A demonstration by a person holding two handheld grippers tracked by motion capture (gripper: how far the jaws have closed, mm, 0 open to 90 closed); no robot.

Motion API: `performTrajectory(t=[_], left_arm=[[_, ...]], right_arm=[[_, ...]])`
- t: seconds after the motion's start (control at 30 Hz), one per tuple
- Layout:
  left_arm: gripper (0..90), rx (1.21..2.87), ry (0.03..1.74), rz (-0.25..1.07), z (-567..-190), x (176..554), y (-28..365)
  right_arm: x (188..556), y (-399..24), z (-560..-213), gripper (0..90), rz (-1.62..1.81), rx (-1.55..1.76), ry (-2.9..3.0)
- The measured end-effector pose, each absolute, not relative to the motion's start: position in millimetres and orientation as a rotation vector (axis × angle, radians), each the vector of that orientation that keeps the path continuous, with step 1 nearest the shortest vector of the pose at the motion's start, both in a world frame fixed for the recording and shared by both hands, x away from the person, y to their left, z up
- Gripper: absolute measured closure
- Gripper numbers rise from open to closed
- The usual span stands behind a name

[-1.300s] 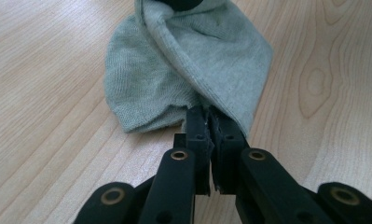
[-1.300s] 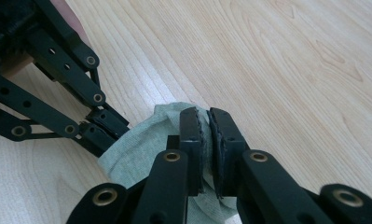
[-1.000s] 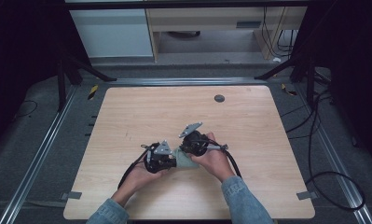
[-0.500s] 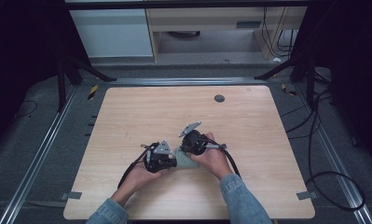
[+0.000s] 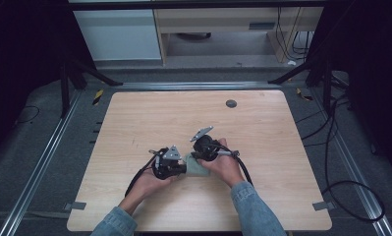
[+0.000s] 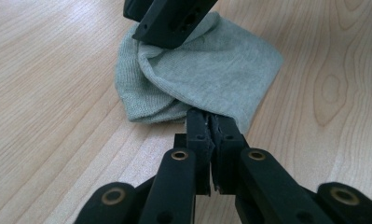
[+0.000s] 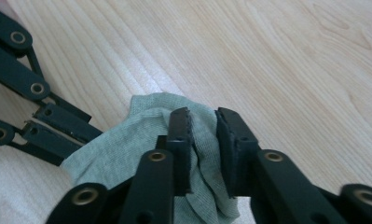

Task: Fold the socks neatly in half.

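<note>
Since a second ago: right gripper [image 7: 203, 116] jaws just been opening, cloth [image 6: 211, 74] between, pads apart. Left gripper [image 6: 210, 127] clamped on cloth edge, unmoved. No readable writing.

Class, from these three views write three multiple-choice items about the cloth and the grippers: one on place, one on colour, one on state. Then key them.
1. Where does the cloth lie?
A. on the table's near half, between both grippers
B. beside the dark round spot
C. on the floor

2. What colour is the cloth?
A. red
B. grey-green
C. black

3. How is the left gripper?
A. wide open
B. lying flat, released
C. shut on the cloth's edge

Key: 1 A, the high view shows it between the grippers on the table; 2 B, all views show it; 3 C, the left gripper view shows jaws pinched on fabric.
</note>
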State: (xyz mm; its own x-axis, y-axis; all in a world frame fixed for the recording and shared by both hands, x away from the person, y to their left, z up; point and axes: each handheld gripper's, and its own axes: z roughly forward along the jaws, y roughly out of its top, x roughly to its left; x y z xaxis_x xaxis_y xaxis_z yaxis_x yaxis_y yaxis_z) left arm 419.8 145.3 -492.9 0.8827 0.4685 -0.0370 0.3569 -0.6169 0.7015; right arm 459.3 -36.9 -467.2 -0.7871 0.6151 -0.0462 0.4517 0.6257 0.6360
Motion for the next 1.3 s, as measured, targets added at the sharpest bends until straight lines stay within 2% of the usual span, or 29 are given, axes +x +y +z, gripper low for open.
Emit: performTrajectory(t=[0.17,0.33,0.5,0.7,0.73,0.77,0.8,1.3], left_arm=[[86.5,2.295,0.591,0.194,-493,420,145],[86.5,2.297,0.591,0.196,-493,420,144],[86.5,2.304,0.588,0.200,-492,420,144],[86.5,2.304,0.587,0.200,-492,420,143],[86.5,2.304,0.585,0.198,-493,420,143],[86.6,2.304,0.585,0.198,-493,420,143],[86.6,2.303,0.586,0.198,-493,420,143],[86.9,2.291,0.590,0.202,-493,422,145]], right_arm=[[458,-39,-461,64.2,0.921,0.886,2.558],[454,-45,-451,61.4,0.944,0.886,2.527],[450,-49,-445,68.2,0.983,0.863,2.520],[449,-46,-451,67.1,0.952,0.832,2.557],[451,-44,-454,78.3,0.947,0.820,2.555],[451,-44,-454,78.3,0.947,0.820,2.555],[453,-43,-456,86.4,0.938,0.818,2.554],[469,-37,-472,87.6,0.901,0.880,2.565]])
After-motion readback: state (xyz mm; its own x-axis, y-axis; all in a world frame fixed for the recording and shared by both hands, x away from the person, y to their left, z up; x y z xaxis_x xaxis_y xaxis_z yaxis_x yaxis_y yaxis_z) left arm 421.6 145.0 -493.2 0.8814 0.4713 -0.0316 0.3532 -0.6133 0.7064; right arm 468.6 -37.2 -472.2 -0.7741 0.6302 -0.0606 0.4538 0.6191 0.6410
